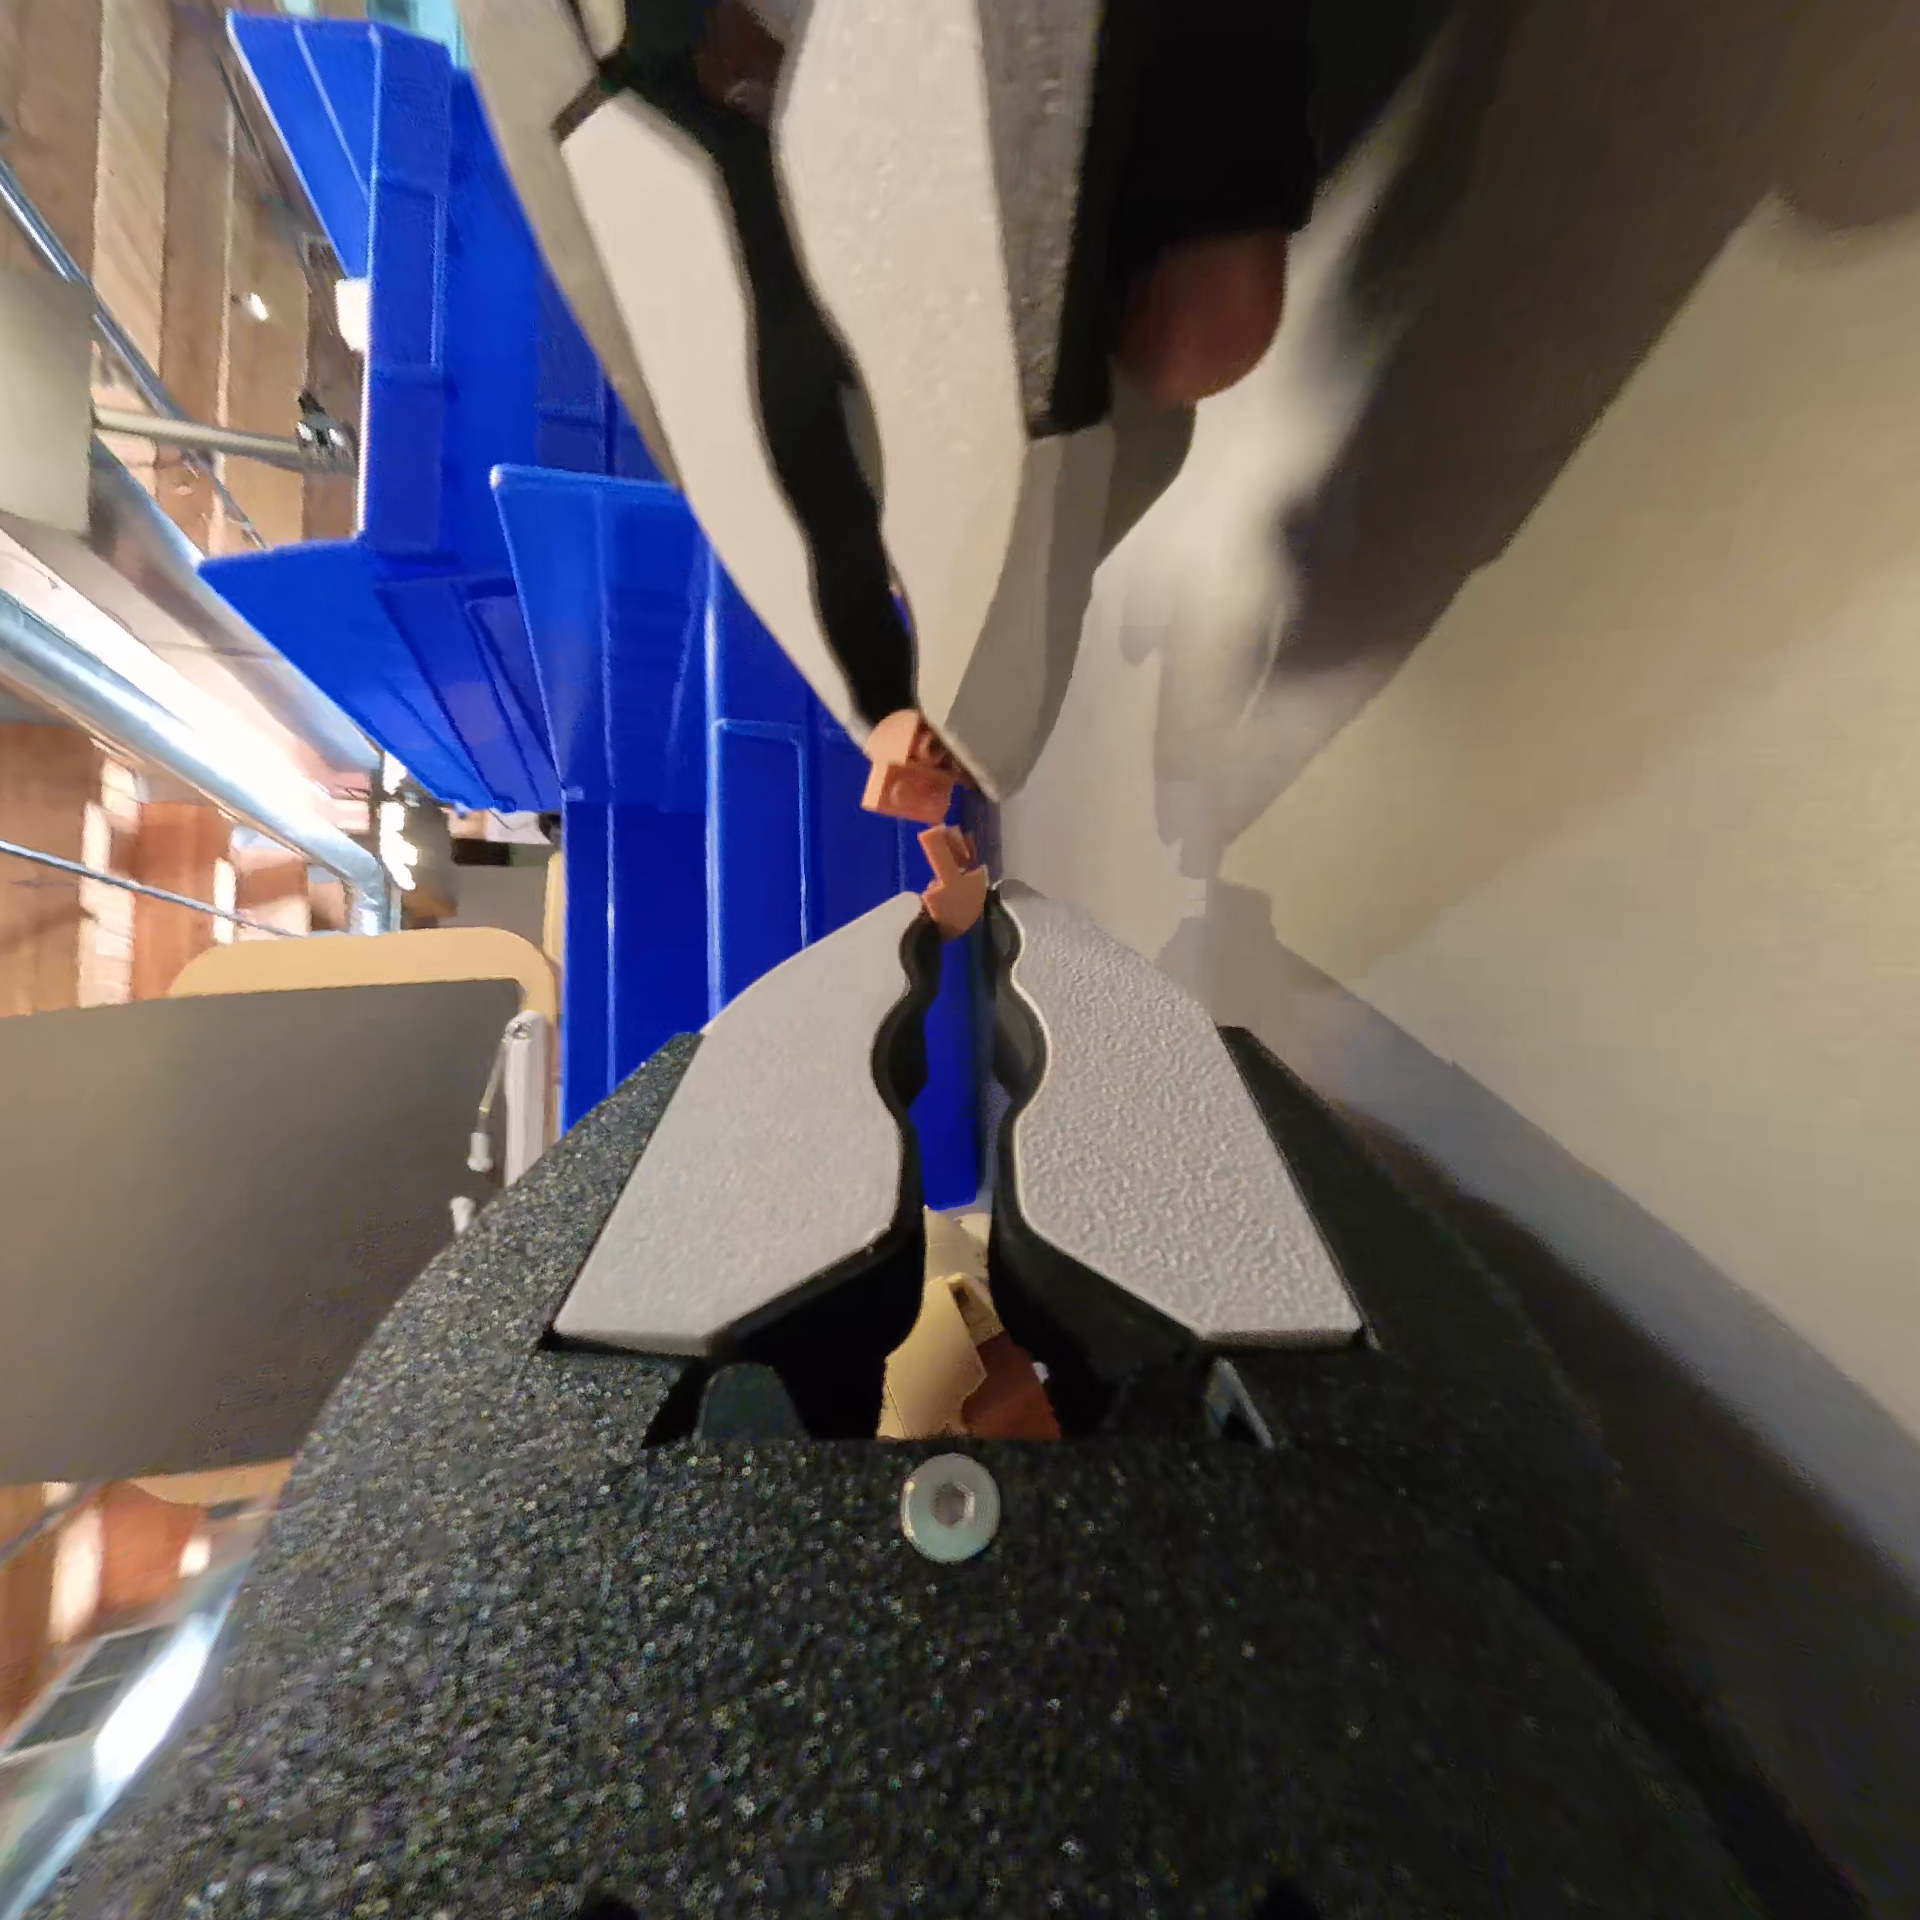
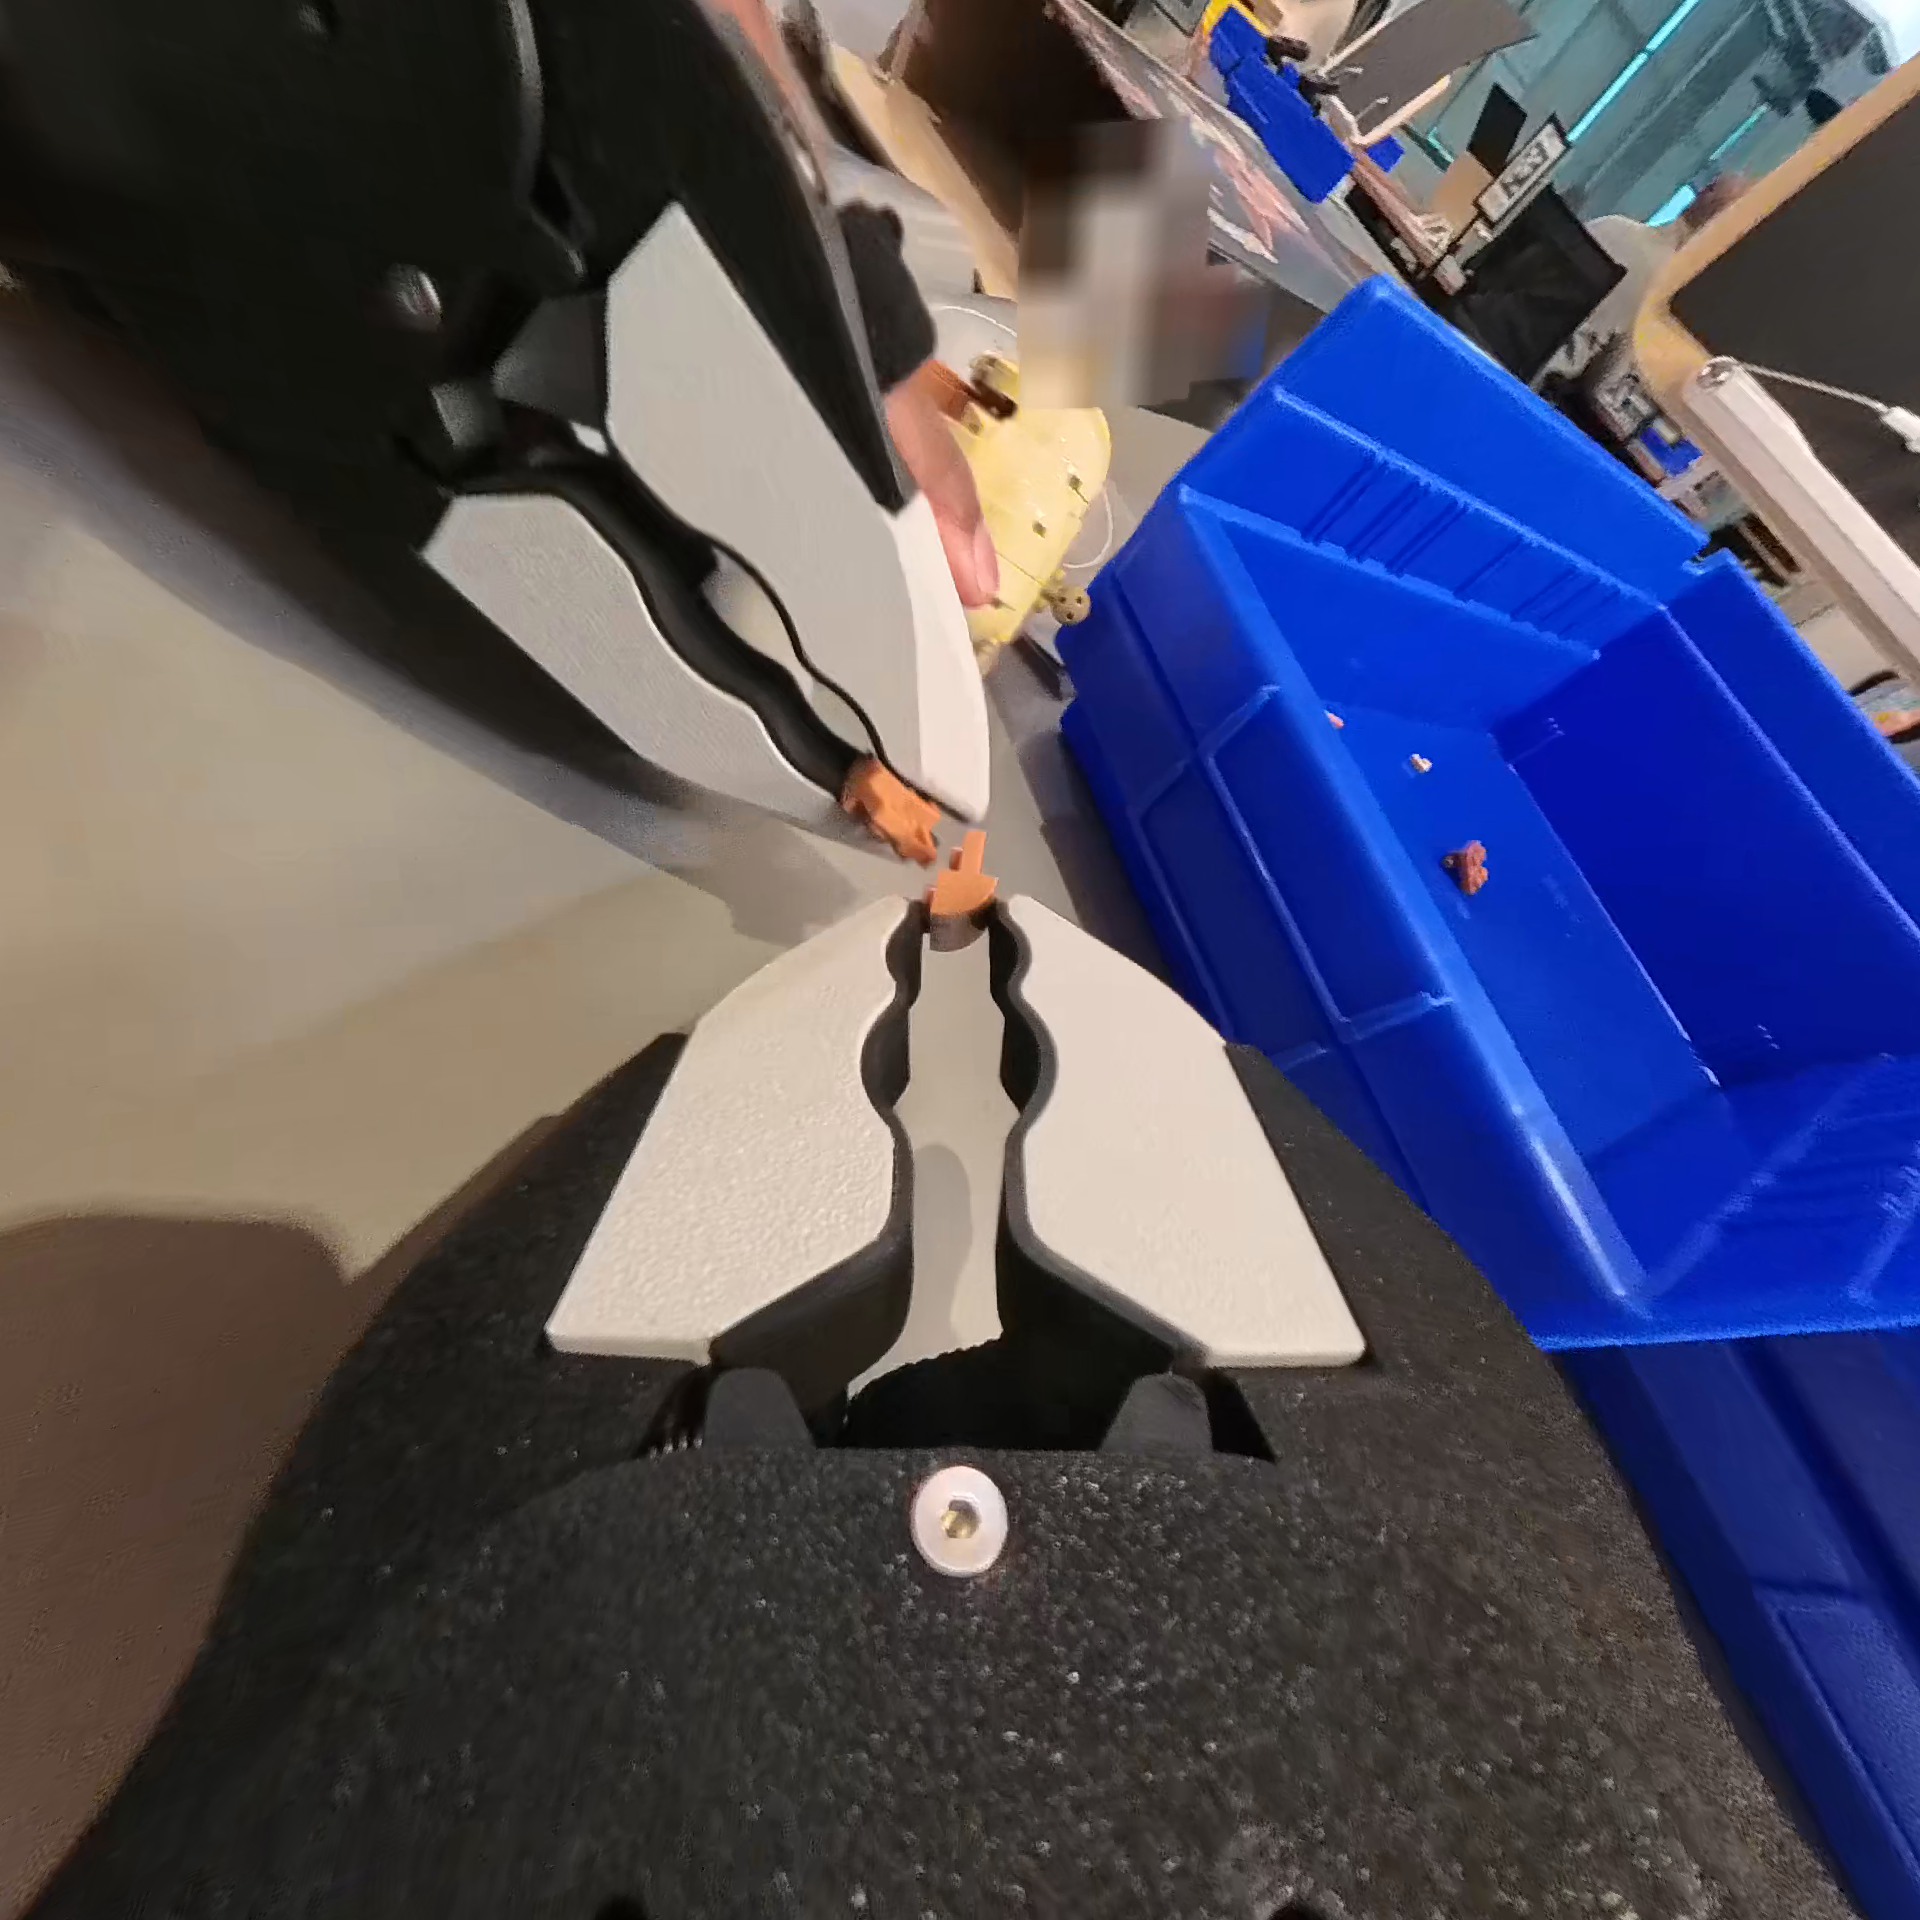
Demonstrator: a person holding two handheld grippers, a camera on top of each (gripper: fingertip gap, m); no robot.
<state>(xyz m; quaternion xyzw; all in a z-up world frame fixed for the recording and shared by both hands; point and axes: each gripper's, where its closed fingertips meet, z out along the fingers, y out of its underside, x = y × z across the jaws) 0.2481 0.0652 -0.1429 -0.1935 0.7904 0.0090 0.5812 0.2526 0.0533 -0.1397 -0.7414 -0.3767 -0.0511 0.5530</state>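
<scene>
A: What is the left gripper gripping?

B: Its fingers are standing narrow and pinching a small orange plastic piece at the very tips. A prong of that piece is sticking out forward, past the fingertips.

A: And the right gripper?

B: It is doing the same: its fingers are closing narrowly on a second orange piece, held at the tips with a tab poking outward. In the left wrist view the right gripper is coming in from above, and its piece is sitting just beside the left one, a thin gap showing between them.

A: Why hold them so far out?

B: My reading is that gripping at the tips is leaving the ends of both pieces bare, so they are facing each other with nothing in between.

A: What is lying around them?

B: Both grippers are hovering above a pale table. A blue bin is standing just to the side, tipped open toward the camera, with a few tiny bits scattered on its floor. Behind, a yellowish object is resting near a person's hand.
</scene>
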